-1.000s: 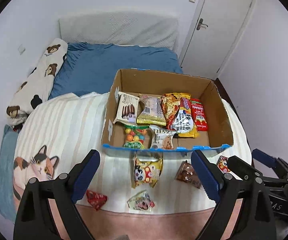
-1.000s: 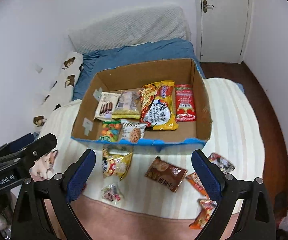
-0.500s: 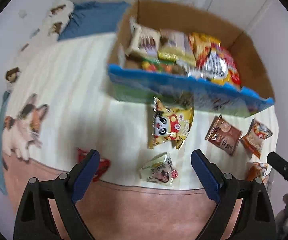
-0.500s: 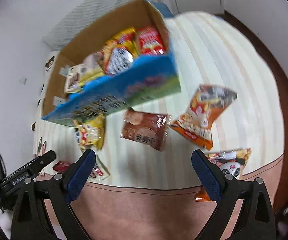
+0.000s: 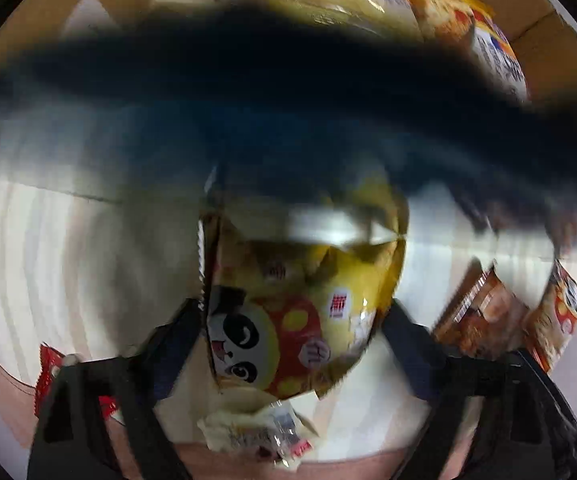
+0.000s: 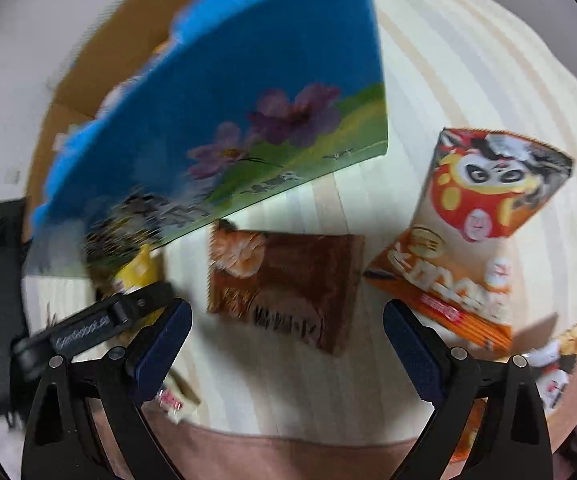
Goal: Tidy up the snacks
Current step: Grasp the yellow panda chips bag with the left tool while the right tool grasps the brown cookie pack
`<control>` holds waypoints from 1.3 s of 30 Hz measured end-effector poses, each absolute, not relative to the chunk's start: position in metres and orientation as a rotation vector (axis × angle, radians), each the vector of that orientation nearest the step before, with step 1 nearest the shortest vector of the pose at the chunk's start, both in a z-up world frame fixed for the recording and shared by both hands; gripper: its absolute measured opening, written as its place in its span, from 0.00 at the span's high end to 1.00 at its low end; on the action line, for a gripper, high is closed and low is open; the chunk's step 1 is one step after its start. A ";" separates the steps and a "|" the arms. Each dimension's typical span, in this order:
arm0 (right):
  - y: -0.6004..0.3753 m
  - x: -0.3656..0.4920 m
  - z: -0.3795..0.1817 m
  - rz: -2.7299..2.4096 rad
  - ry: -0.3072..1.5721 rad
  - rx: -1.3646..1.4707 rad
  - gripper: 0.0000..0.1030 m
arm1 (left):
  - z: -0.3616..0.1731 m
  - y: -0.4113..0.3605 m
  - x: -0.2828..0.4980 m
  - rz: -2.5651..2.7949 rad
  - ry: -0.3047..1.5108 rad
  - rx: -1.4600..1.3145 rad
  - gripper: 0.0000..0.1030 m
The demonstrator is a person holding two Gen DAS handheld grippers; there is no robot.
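Observation:
In the left wrist view my left gripper (image 5: 288, 344) is open, low over the bed, its fingers on either side of a yellow panda snack bag (image 5: 300, 312) lying below the cardboard box (image 5: 548, 48). A small white packet (image 5: 256, 436) lies just under it. In the right wrist view my right gripper (image 6: 288, 340) is open just in front of a brown snack packet (image 6: 288, 284). An orange panda bag (image 6: 476, 232) lies to its right. The left gripper (image 6: 88, 328) shows at the left over the yellow bag (image 6: 136, 276).
The box's blue flowered front wall (image 6: 224, 120) stands close above the packets. More snacks fill the box (image 5: 440, 20). A red packet (image 5: 48, 372) lies at the left, brown and orange bags (image 5: 484, 316) at the right. More packets (image 6: 552, 376) lie near the bed's pink edge.
Both grippers have dropped down and forward toward the bed. The left one now straddles the yellow panda bag; the right one has closed in on the brown packet. Both stay open.

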State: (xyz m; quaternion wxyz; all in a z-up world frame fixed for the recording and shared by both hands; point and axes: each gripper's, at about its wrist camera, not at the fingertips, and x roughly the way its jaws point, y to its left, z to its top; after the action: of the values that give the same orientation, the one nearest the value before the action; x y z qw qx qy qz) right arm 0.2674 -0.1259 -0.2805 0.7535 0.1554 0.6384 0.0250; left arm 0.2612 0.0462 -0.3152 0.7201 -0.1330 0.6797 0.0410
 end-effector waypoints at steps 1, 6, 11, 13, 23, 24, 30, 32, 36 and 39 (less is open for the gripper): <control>-0.123 0.271 -0.285 0.040 1.391 0.346 0.04 | -0.315 0.047 0.259 0.101 1.497 -0.283 0.36; -0.101 0.280 -0.302 -0.049 1.383 0.295 0.03 | -0.313 0.055 0.241 0.125 1.487 -0.277 0.36; -0.083 0.271 -0.308 -0.039 1.353 0.151 0.14 | -0.311 0.062 0.217 0.143 1.498 -0.293 0.36; -0.079 0.260 -0.305 0.012 1.337 0.098 0.19 | -0.308 0.062 0.210 0.140 1.495 -0.297 0.36; -0.076 0.166 -0.296 0.201 1.378 -0.071 0.33 | -0.290 0.066 0.142 0.132 1.491 -0.262 0.36; -0.073 0.156 -0.298 0.230 1.388 -0.116 0.33 | -0.290 0.067 0.132 0.135 1.499 -0.264 0.36; -0.077 0.113 -0.300 0.292 1.496 -0.198 0.06 | -0.299 0.071 0.095 0.136 1.536 -0.312 0.36; -0.096 0.109 -0.288 0.243 1.494 -0.026 0.06 | -0.303 0.072 0.086 0.137 1.546 -0.338 0.36; -0.136 0.103 -0.288 0.135 1.533 0.401 0.06 | -0.310 0.083 0.070 0.129 1.567 -0.374 0.36; -0.153 0.100 -0.312 0.066 1.600 0.679 0.06 | -0.316 0.088 0.059 0.127 1.580 -0.396 0.36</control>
State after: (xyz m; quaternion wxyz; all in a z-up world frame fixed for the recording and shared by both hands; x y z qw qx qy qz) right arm 0.0996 -0.1528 -0.3115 0.6452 0.2981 0.7028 0.0291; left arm 0.0593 0.0880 -0.3160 0.6845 -0.1768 0.7050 0.0565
